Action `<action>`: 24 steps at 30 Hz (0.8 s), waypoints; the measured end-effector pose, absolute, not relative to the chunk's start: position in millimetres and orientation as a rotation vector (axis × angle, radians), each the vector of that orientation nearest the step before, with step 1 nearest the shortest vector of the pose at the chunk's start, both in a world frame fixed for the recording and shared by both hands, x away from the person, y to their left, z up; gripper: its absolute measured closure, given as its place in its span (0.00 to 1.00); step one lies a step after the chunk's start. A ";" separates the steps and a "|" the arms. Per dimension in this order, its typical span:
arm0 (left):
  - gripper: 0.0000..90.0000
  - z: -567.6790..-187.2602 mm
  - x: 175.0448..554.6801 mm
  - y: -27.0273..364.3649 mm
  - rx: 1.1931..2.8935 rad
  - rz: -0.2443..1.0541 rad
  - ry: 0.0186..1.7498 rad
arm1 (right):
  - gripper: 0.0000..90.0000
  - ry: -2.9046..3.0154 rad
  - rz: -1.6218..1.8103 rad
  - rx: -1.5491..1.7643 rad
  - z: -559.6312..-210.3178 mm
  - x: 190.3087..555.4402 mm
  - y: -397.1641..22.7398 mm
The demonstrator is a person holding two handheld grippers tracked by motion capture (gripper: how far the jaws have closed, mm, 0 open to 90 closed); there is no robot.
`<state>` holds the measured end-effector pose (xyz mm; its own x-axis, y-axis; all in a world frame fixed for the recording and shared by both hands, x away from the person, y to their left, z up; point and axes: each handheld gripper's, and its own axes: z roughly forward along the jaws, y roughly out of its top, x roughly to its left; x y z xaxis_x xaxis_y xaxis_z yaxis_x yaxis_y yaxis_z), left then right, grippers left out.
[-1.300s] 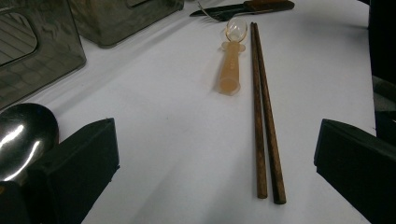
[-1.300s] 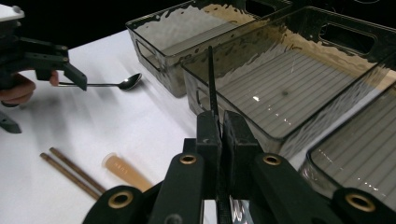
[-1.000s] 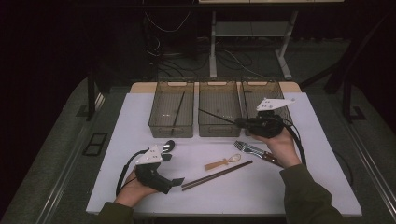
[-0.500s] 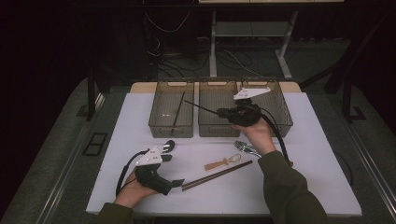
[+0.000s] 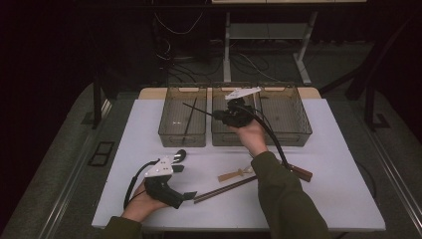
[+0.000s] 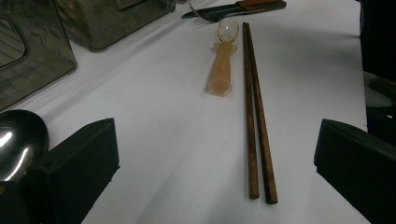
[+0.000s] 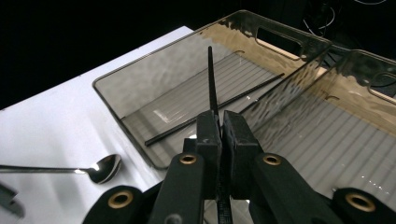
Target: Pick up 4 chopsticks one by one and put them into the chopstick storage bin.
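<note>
White tabletop (image 5: 328,149) against a dark room is seen, with three clear trays along its far edge. Since a second ago the right gripper (image 5: 219,115) has been carried from above the right tray (image 5: 286,117), across the middle tray (image 5: 234,134), toward the left tray (image 5: 182,122), its jaws clenched on a black chopstick (image 7: 211,79) whose tip is pointed ahead of them over that tray. A second black chopstick (image 7: 217,108) is seen lying on the tray floor just beyond the jaws, so the pair is judged about to be joined and the drop is not yet made. The left gripper (image 5: 185,163) is kept in place, resting on the table with jaws released and nothing between them; a spoon (image 6: 18,140) lies at one jaw, and brown chopsticks (image 6: 254,116) and a pale spoon (image 6: 223,60) lie ahead, unsorted.
</note>
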<state>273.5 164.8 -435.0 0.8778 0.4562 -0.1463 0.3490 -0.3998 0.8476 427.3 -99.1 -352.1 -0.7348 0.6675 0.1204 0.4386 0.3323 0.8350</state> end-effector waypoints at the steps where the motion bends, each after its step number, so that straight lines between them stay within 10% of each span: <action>1: 0.00 -435.0 273.6 164.7 2.023 0.132 0.585 | 0.95 2.354 1.350 1.001 -353.5 429.8 -95.2; 24: 0.00 -433.8 273.8 164.2 2.021 0.127 0.568 | 0.95 2.358 1.230 1.069 -370.9 469.7 -28.1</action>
